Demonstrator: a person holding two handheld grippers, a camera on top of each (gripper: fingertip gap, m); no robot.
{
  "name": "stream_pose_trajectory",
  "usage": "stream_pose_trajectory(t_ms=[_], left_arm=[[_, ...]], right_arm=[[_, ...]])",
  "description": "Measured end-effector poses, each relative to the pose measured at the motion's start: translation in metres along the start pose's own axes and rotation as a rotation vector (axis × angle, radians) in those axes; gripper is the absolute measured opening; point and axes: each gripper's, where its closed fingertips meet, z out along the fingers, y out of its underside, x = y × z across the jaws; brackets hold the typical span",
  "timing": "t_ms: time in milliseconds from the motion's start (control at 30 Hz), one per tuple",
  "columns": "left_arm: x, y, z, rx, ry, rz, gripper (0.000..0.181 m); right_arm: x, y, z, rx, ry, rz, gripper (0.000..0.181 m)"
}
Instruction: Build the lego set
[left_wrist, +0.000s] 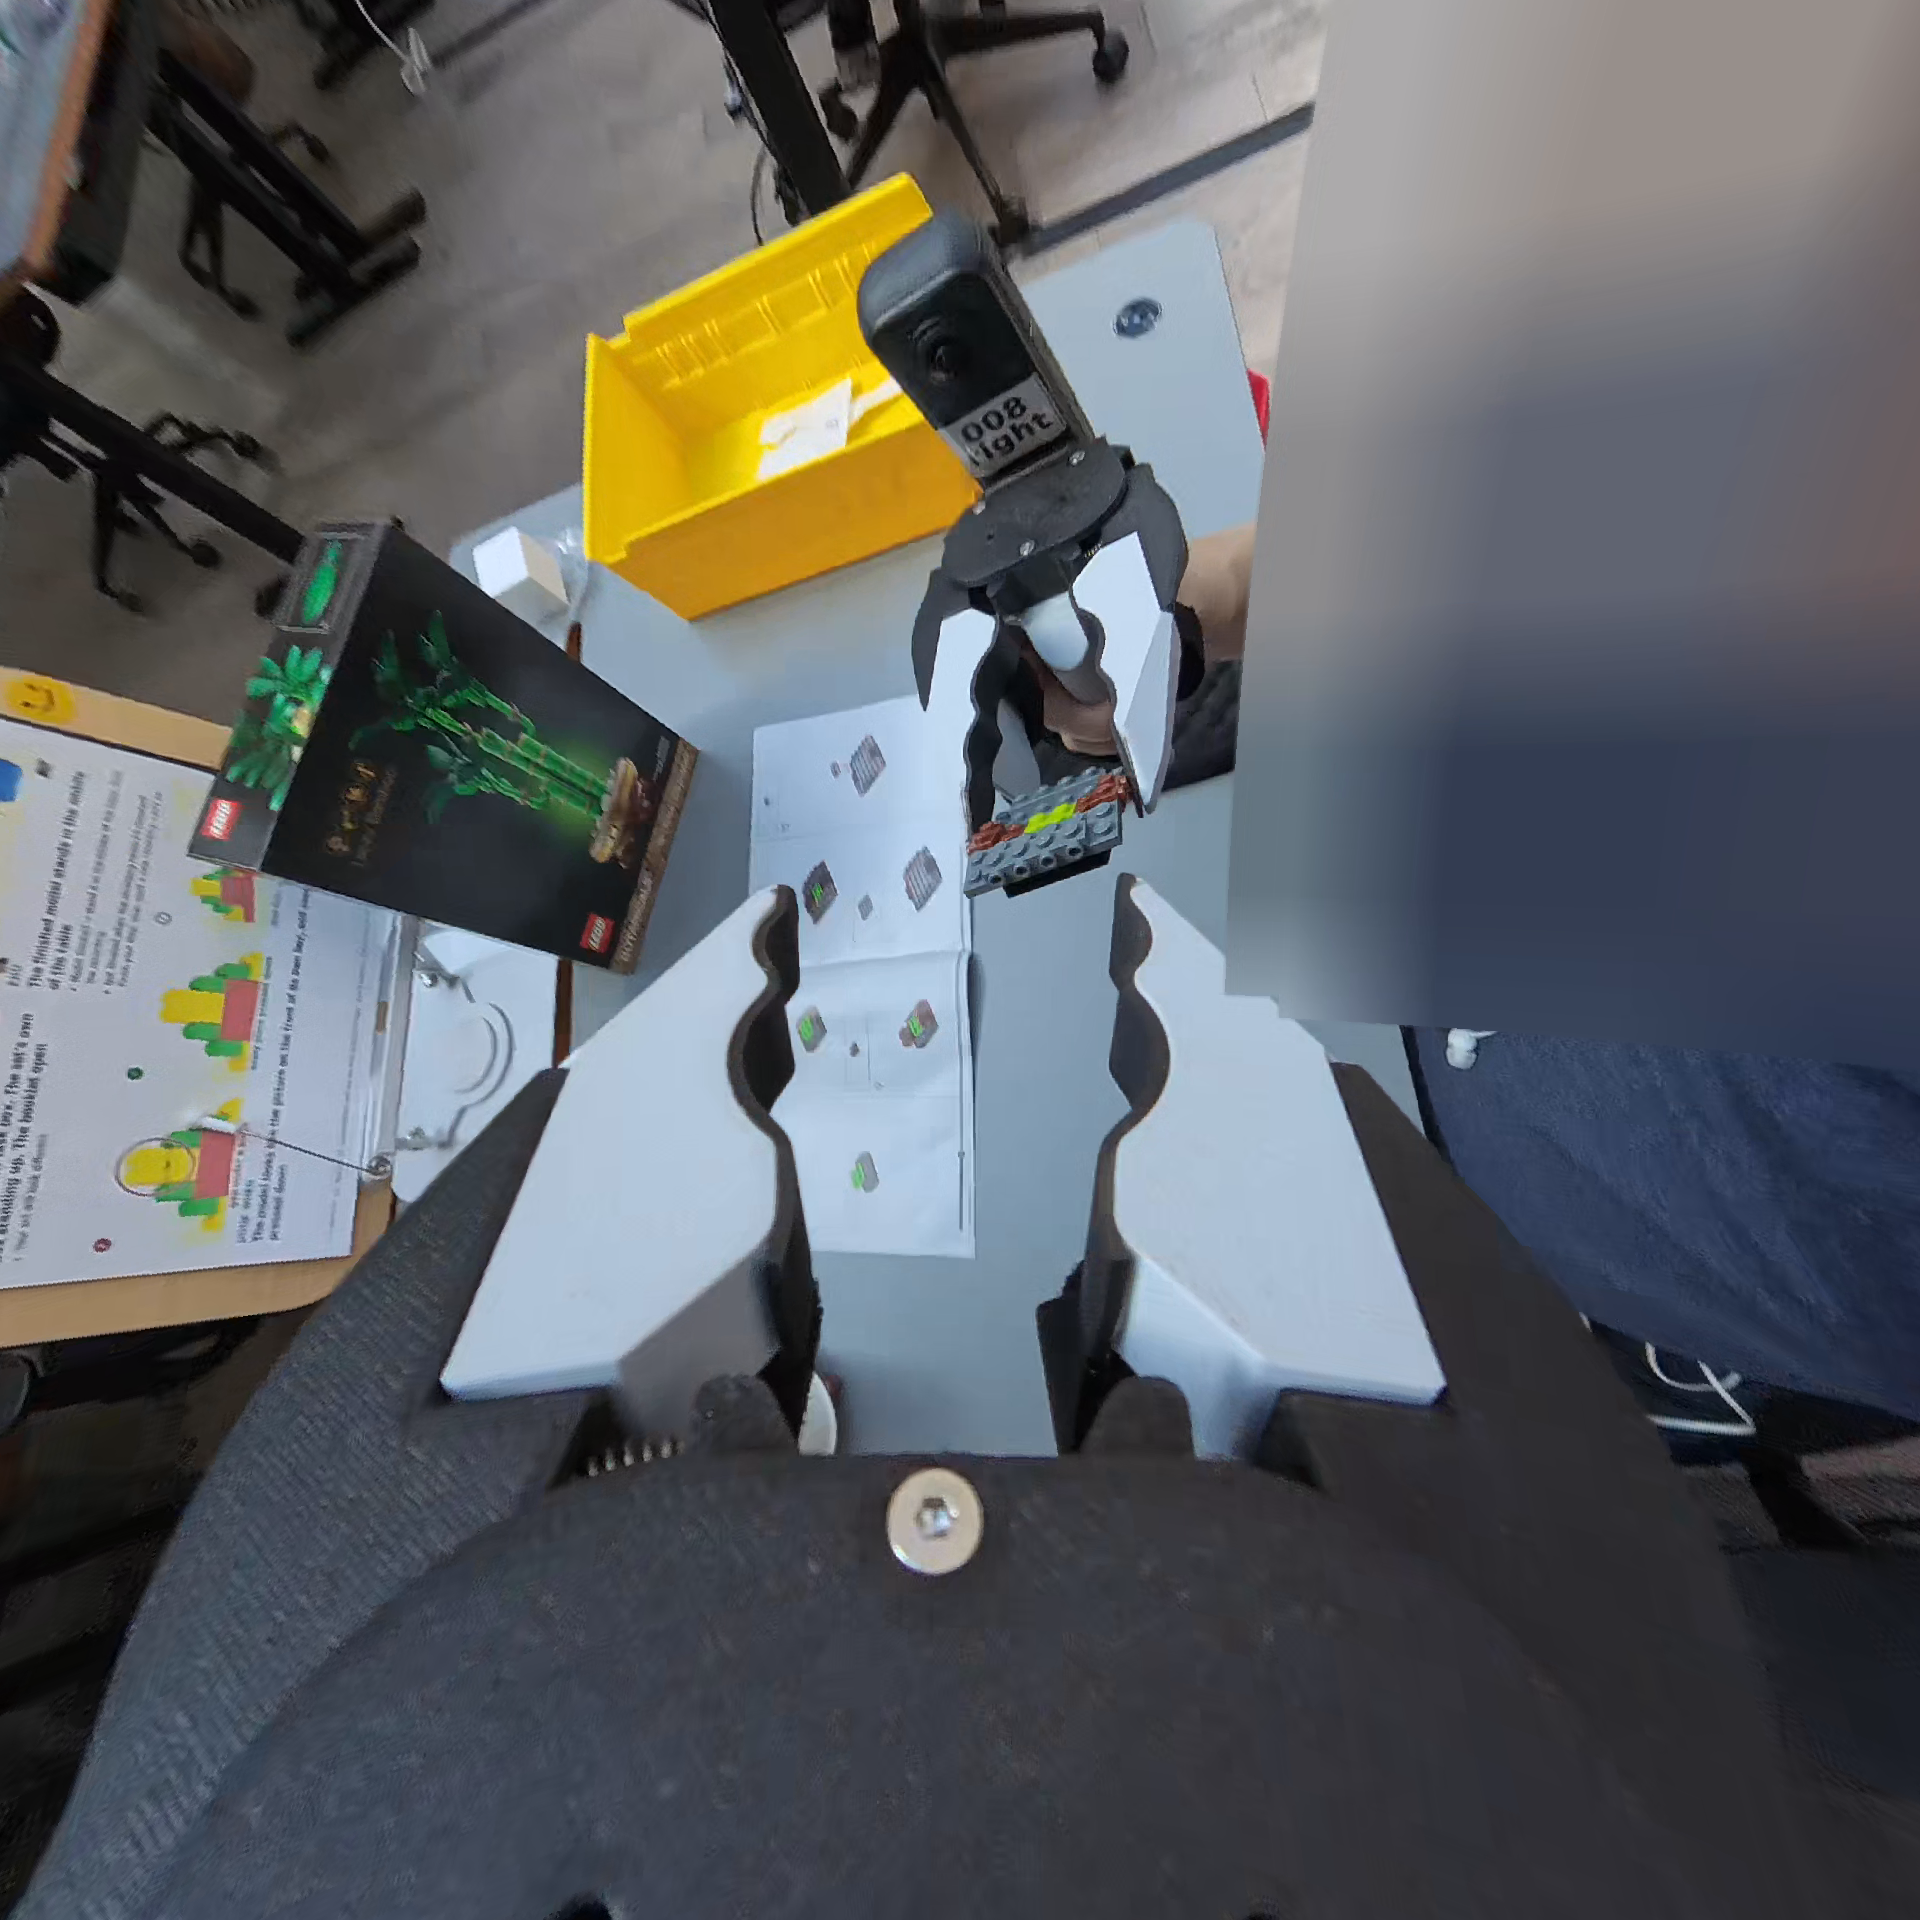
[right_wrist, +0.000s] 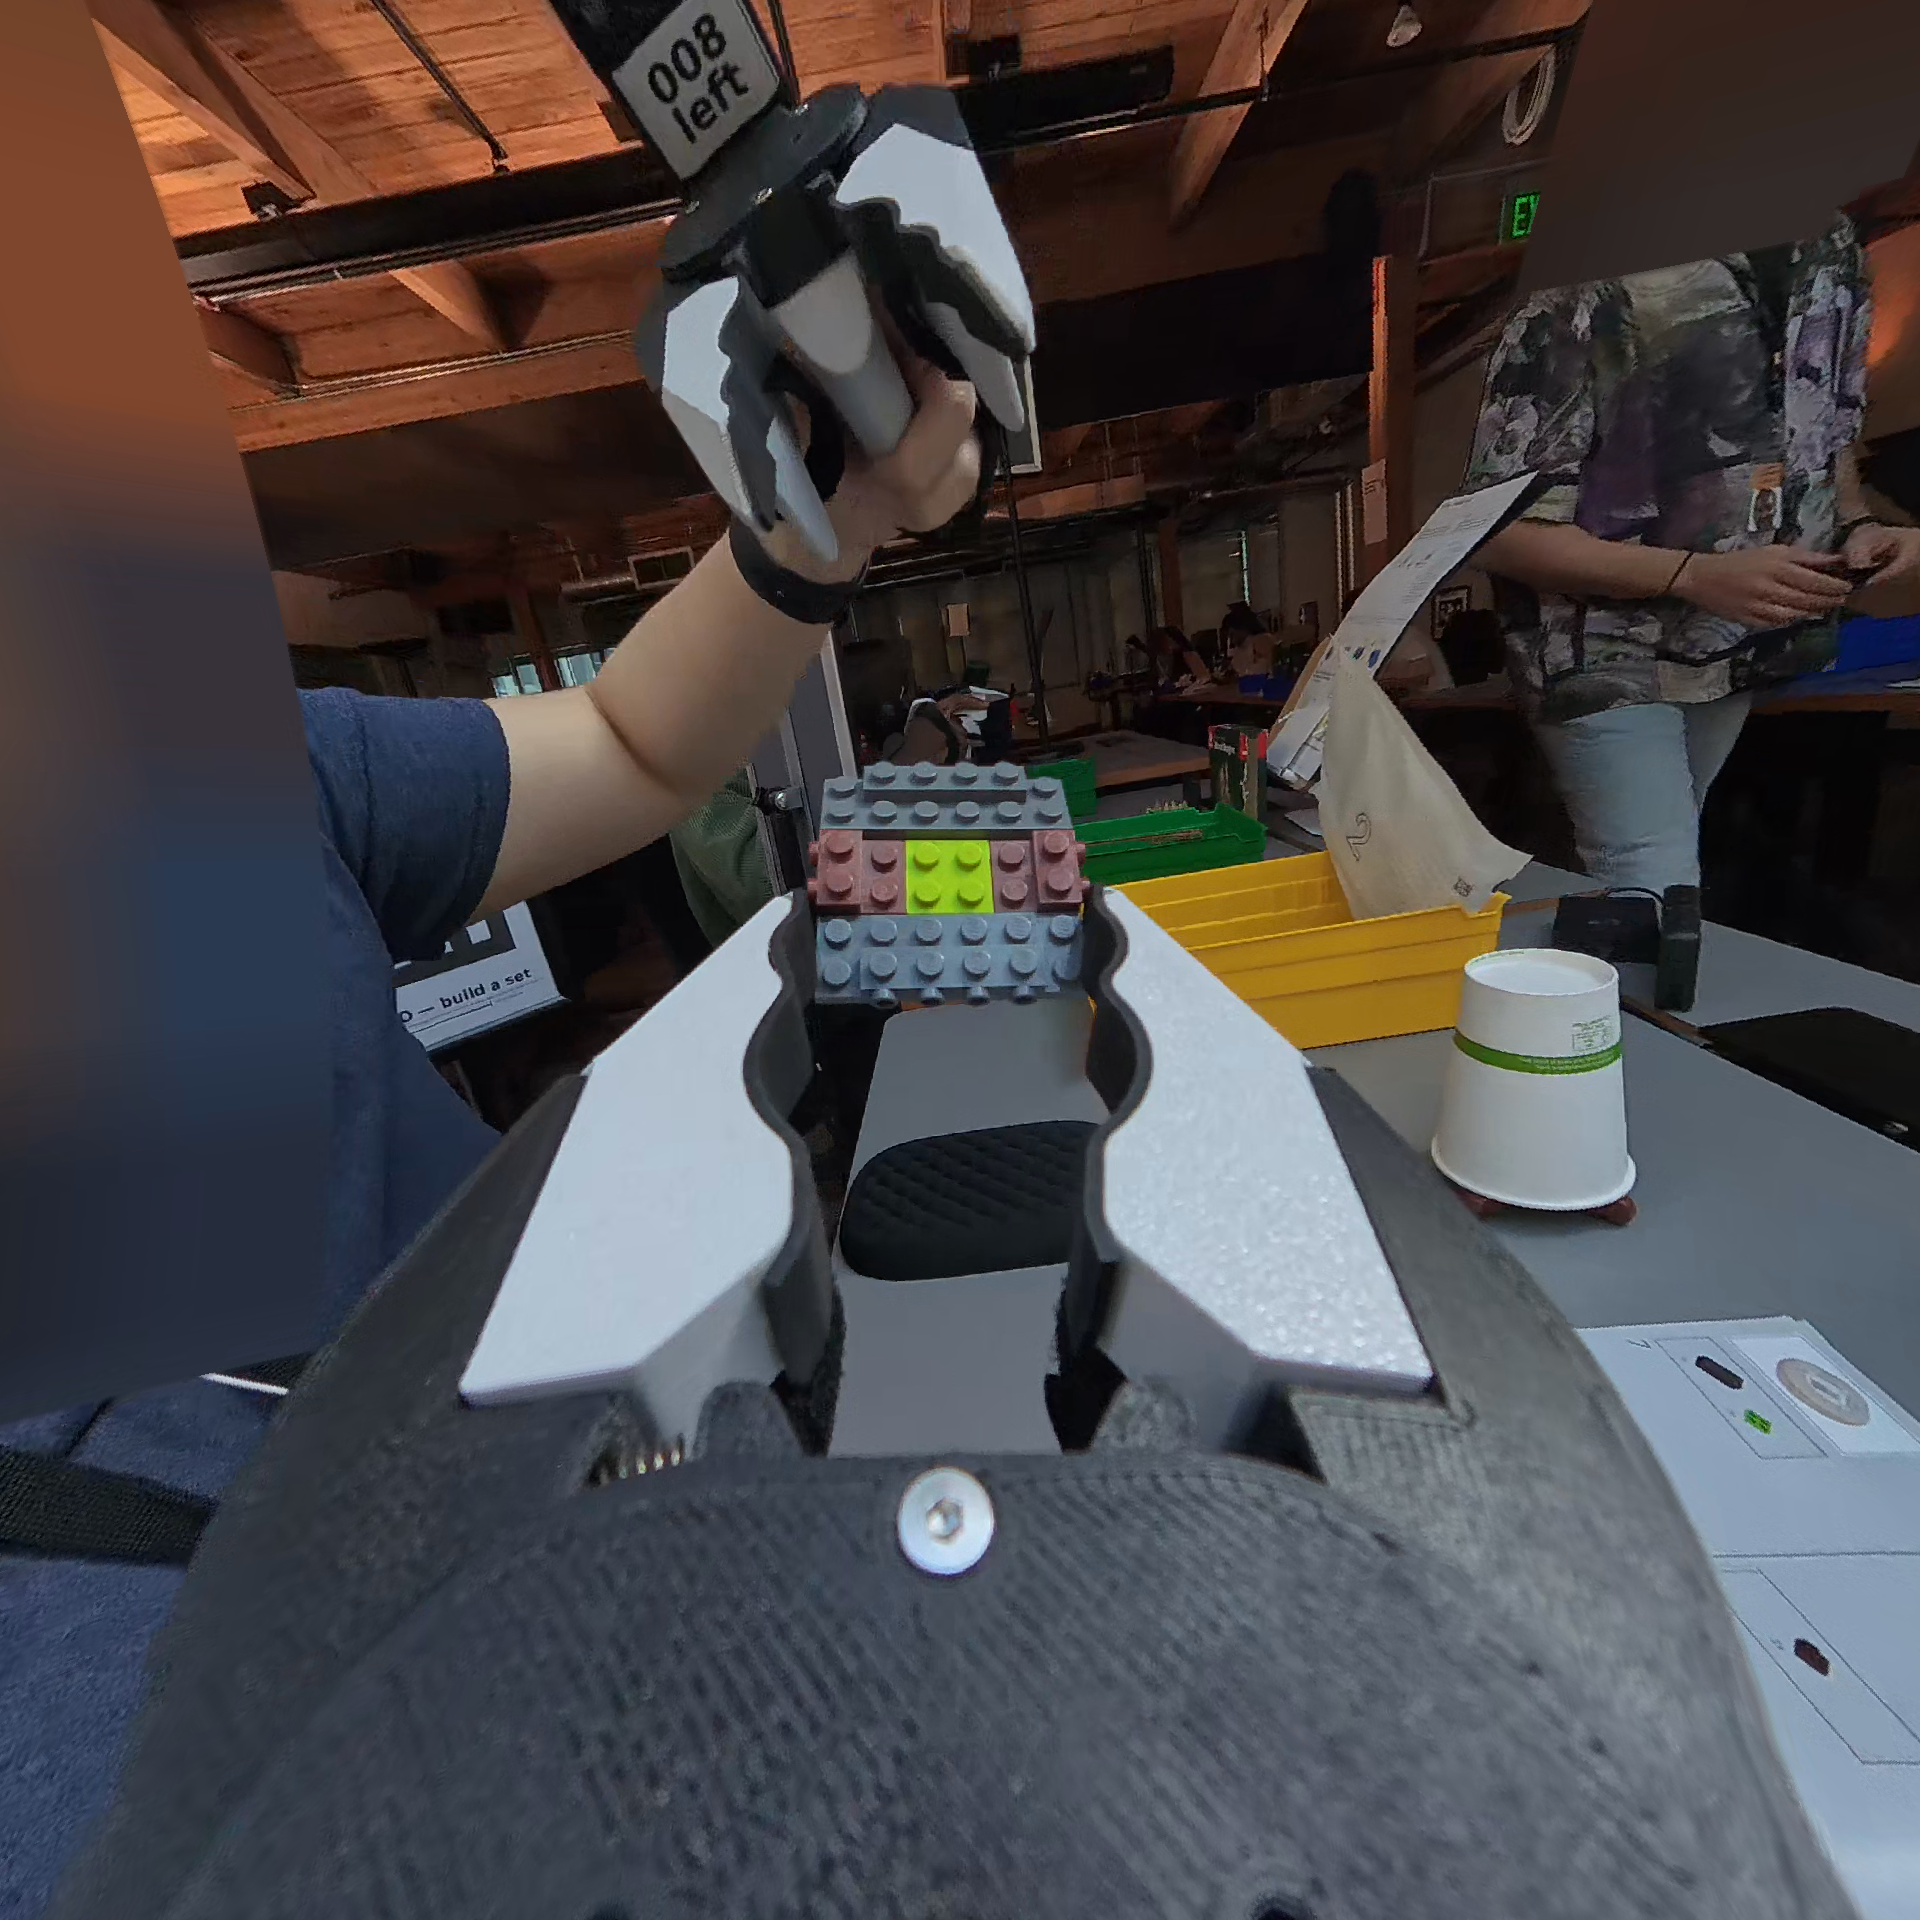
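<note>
While the grey table (left_wrist: 914, 644) carries the big things, the yellow bin (left_wrist: 727, 457), the dark set box (left_wrist: 457, 748) propped on end and the open instruction booklet (left_wrist: 883, 987), the build itself is up in the air. An upturned paper cup (right_wrist: 1532, 1081) stands off to one side.

Lifted above the booklet, the right gripper (right_wrist: 945, 935) has its jaws closed on the two short ends of the small assembly (right_wrist: 948, 894): grey plates with a reddish-brown band and a lime piece in the middle, studs facing its camera. The left gripper (left_wrist: 951, 914) hangs near it with jaws spread wide and nothing between them.

To me this looks like an early step, the base only partly layered. Next, I reckon, the free gripper must fetch the piece the page calls for and press it squarely onto those studs while the other holds firm.
</note>
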Motion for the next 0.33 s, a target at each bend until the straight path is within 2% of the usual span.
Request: stream_pose_trajectory(t_ms=[67, 167, 333], left_arm=[[0.002, -0.002, -0.015, 0.136, -0.09, 0.064, 0.062], [0.0, 0.006, -0.033, 0.253, -0.24, 0.194, 0.049], [0.011, 0.013, -0.034, 0.297, -0.255, 0.249, 0.054]], right_arm=[[0.0, -0.007, 0.006, -0.014, -0.01, 0.014, 0.051], [-0.004, -0.019, 0.014, -0.016, -0.045, 0.048, 0.051], [-0.013, -0.034, 0.027, -0.022, -0.101, 0.074, 0.051]])
